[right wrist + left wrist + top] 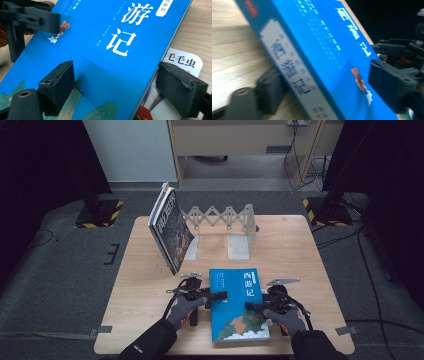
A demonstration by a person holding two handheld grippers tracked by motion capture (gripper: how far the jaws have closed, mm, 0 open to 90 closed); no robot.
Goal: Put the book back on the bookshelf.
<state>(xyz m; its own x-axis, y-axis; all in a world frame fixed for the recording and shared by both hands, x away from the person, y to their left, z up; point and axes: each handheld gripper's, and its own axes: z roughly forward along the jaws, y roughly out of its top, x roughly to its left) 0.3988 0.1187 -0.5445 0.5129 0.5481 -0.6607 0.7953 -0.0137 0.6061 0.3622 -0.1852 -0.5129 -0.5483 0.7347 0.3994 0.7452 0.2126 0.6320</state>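
A blue book with white Chinese title characters lies at the front middle of the wooden table. My left gripper reaches in over its left, spine edge. In the left gripper view the spine runs slantwise between the jaws of that gripper: one pad sits low beside the spine and the other over the cover, and no firm press shows. My right gripper is shut on the book's right edge, one pad on the cover and the other against the edge.
A thin white booklet peeks out from under the blue book's right edge. At the back, dark books lean against a grey folding book stand. Both forearms come in from the table's front edge.
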